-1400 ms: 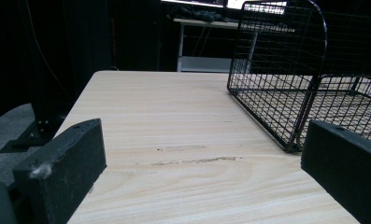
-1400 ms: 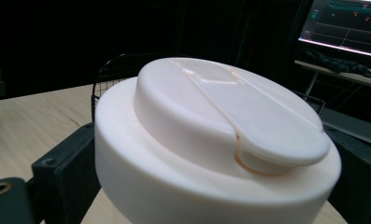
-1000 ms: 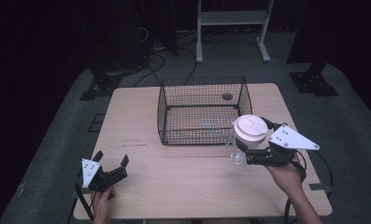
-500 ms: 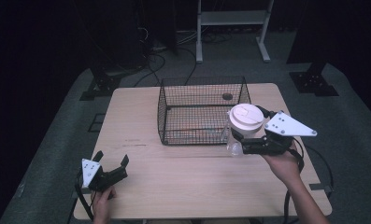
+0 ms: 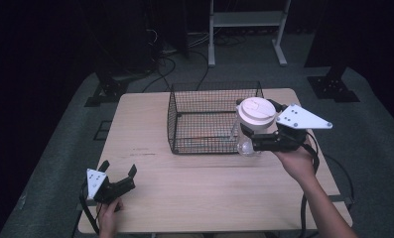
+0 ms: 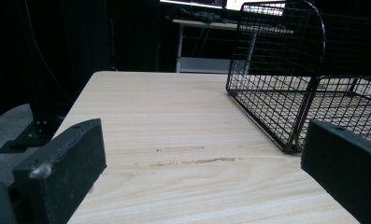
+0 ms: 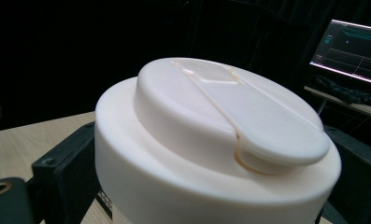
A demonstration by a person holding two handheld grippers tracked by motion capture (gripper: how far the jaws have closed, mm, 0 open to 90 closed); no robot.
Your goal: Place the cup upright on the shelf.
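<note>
Two grippers are under my control at this moment. Nearest the camera, in the lower left of the high view, my left gripper (image 5: 119, 179) rests low at the near edge of the pale wooden table (image 5: 194, 193), held by a hand (image 5: 108, 222) entering from the bottom of the frame. Its jaws stand wide apart with nothing between them; the left gripper view confirms this, showing bare wood grain between the two black jaws and a few faint dark scuff marks (image 6: 192, 161) on the table surface.

Farther in, at centre right of the high view, my right gripper (image 5: 256, 140) is carried above the table by a hand (image 5: 296, 163) and forearm rising from the lower right corner. Its jaws are clamped on either side of a clear plastic jar with a wide cream-white lid (image 5: 254, 124). The jar is upright and lifted off the table, positioned at the right near corner of the basket; I cannot tell whether it touches the wire. In the right gripper view the white lid (image 7: 211, 140) sits between the two black jaws, which press against its sides.

Beyond both grippers, the black wire mesh basket (image 5: 172, 119) stands on the far half of the table, centre frame. Past the table, a white metal frame (image 5: 244, 20) stands on the grey floor at top centre.
</note>
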